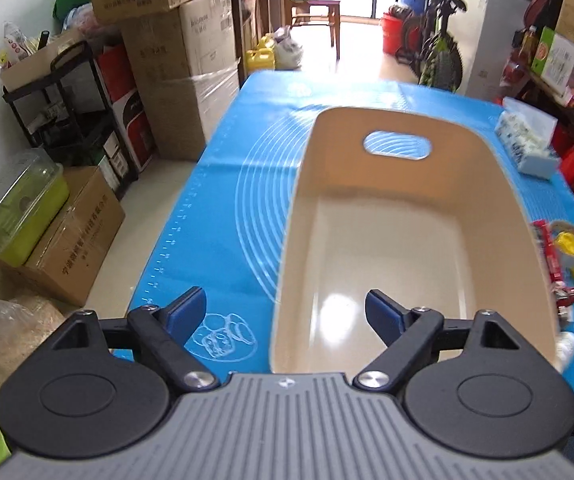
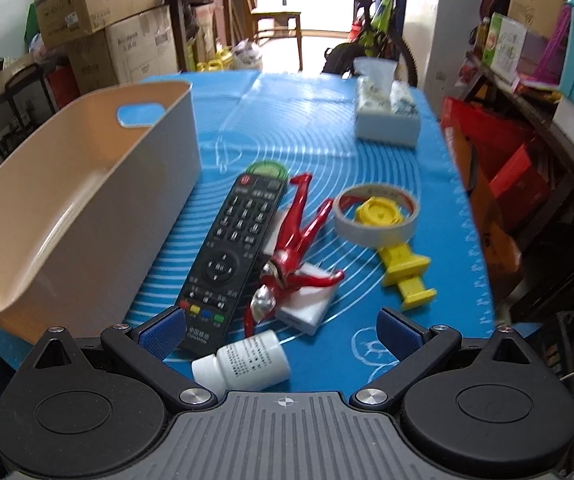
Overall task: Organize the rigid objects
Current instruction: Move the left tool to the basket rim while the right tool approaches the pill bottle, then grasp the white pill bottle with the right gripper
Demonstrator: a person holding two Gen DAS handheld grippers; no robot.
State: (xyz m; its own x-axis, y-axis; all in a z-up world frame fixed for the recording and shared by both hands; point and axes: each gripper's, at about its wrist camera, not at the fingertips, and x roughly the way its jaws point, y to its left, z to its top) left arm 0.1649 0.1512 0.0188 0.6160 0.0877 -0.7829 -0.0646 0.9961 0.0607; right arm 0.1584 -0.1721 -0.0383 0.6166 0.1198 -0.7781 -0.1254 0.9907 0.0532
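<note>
From the left wrist, the left gripper [image 1: 286, 316] hovers with jaws spread wide and holding nothing, straddling the near left rim of the beige bin [image 1: 407, 216], which sits on the blue mat [image 1: 223, 184] with bare mat to its left up to the counter edge.

From the right wrist, the right gripper [image 2: 283, 330] is likewise wide and holding nothing, above a white bottle [image 2: 243, 364]. Just ahead lie the remote [image 2: 233, 252], red figure [image 2: 291, 248], tape ring [image 2: 377, 214] and yellow toy [image 2: 401, 260]; the bin stands left, open mat right.
</note>
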